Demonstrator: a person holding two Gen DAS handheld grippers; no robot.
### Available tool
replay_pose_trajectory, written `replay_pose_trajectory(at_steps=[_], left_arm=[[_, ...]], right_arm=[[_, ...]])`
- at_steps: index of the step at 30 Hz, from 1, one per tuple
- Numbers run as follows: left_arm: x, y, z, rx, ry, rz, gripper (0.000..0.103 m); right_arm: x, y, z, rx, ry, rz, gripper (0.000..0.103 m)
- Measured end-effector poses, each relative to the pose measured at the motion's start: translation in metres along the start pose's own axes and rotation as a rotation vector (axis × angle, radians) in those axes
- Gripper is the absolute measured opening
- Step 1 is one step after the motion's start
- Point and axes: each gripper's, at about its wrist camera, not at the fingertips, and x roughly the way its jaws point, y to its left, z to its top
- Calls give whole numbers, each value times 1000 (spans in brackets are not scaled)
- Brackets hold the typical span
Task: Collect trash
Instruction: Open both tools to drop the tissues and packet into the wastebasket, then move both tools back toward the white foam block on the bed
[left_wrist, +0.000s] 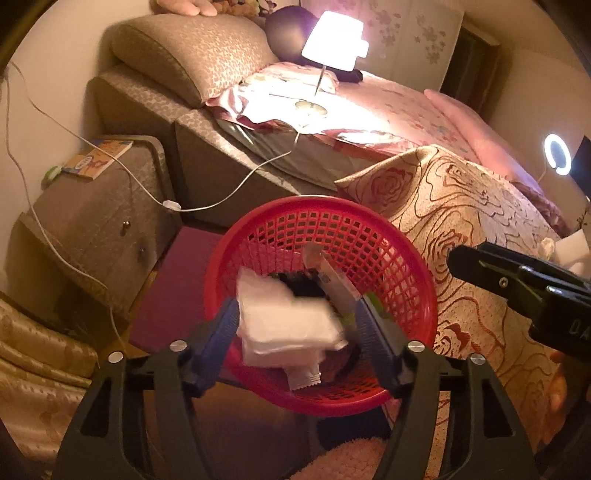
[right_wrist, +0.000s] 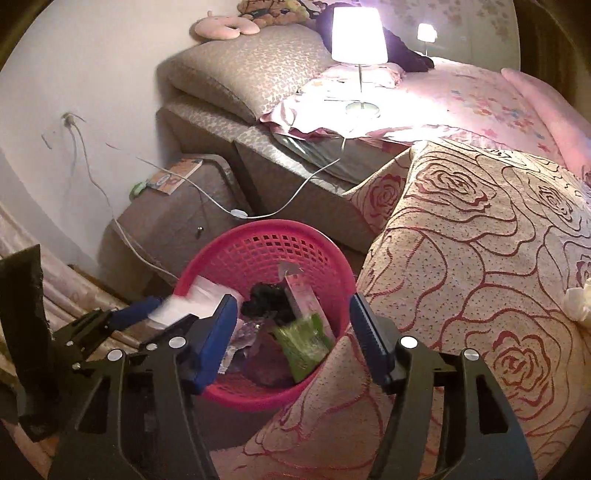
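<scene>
My left gripper (left_wrist: 297, 325) has its blue fingers spread apart over the round red plastic basket with a net of square holes (left_wrist: 406, 273). A blurry white folded tissue (left_wrist: 288, 321) sits in the gap between them. It is too smeared for me to tell if a pad touches it, but the fingers do not look like they squeeze it. In the right view the same tissue (right_wrist: 192, 299) shows just past the left gripper's blue tip, at the basket's near-left rim.

My right gripper (right_wrist: 293, 328) is let go too, fingers wide and holding nothing. Right below it, inside the basket (right_wrist: 258, 236), lie a shiny green plastic wrapper (right_wrist: 304, 341), a long flat pale box (right_wrist: 306, 299) leaning up, a dark crumpled lump (right_wrist: 267, 295) and a clear crinkly bag (right_wrist: 243, 336). The bottom of the basket is hidden under this trash, and its near side is cut off by my fingers.

To the right of both grippers is a bumpy cream bedspread with red rose outlines (right_wrist: 480, 258). A crumpled white tissue ball (right_wrist: 578, 299) lies on it at the far right, half cut off by the edge. Far ahead a glowing white lamp (right_wrist: 356, 35) stands on the bed, so bright that things around it wash out. A thin white cord (right_wrist: 288, 199) hangs down from it.
</scene>
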Motion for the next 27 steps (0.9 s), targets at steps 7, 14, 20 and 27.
replay_pose_trajectory(at_steps=[7, 14, 20, 27], left_arm=[[-8, 2, 0, -26, -10, -13, 71], [-20, -12, -4, -7, -25, -35, 73], [-32, -36, -11, 33, -42, -60, 73], [-46, -66, -17, 73, -58, -113, 73]], right_arm=[[-15, -5, -9, -4, -30, -14, 61], [-38, -12, -22, -12, -77, -48, 66], [-78, -29, -42, 5, -144, -98, 75], [-135, -72, -74, 36, -236, -214, 75]])
